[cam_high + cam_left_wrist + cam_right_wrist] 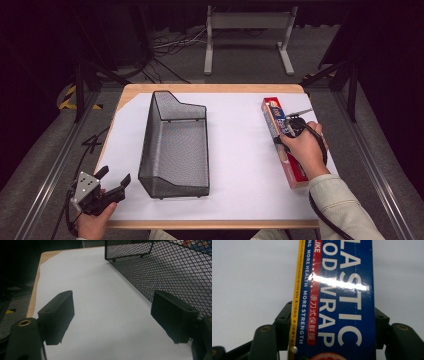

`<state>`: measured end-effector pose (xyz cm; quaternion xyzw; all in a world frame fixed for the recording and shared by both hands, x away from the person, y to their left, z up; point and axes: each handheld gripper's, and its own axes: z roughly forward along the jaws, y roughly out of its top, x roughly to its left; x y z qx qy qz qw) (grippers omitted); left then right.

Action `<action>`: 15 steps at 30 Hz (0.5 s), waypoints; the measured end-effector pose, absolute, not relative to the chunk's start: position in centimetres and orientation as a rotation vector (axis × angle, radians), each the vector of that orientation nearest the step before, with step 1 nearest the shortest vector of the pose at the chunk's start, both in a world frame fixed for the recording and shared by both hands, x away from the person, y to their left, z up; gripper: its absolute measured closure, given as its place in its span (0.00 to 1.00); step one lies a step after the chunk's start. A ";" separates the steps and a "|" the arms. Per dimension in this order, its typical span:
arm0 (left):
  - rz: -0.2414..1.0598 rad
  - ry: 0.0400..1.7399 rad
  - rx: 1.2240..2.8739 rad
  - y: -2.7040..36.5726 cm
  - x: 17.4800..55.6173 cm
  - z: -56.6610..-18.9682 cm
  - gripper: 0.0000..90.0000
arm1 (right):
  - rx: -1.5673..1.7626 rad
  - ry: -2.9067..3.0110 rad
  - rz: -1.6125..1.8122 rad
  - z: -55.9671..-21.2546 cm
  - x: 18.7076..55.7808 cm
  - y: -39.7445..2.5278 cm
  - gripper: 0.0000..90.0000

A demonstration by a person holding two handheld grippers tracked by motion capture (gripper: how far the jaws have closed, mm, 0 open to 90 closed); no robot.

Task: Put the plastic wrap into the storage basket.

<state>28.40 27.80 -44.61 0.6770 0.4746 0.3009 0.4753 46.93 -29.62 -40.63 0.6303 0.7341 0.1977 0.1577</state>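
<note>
A long red and blue plastic wrap box lies lengthwise on the white sheet at the right side of the table. My right gripper reaches down over its middle. In the right gripper view the box runs between the jaws, which press against both of its long sides, so the right gripper is shut on it. A black wire mesh basket stands empty left of centre. At the table's near left corner my left gripper is open, with nothing between its jaws. In the left gripper view the left gripper frames bare white sheet beside the basket wall.
The white sheet covers most of the wooden table. Between the basket and the box lies a wide bare strip. Beyond the table's far edge stand a metal frame and cables on the floor.
</note>
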 end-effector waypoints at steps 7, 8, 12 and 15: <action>0.737 1.163 1.653 27.8 28.4 -44.6 0.22 | 1.810 2.089 0.573 -40.5 46.7 -29.7 0.45; 0.737 1.163 1.656 27.8 28.4 -44.6 0.22 | 1.815 2.090 0.572 -40.3 46.6 -29.7 0.45; 0.738 1.159 1.657 27.8 28.4 -44.6 0.22 | 1.814 2.084 0.595 -39.6 46.2 -29.7 0.45; 0.737 1.161 1.656 27.7 28.4 -44.6 0.22 | 1.804 2.085 0.601 -38.8 45.9 -29.6 0.45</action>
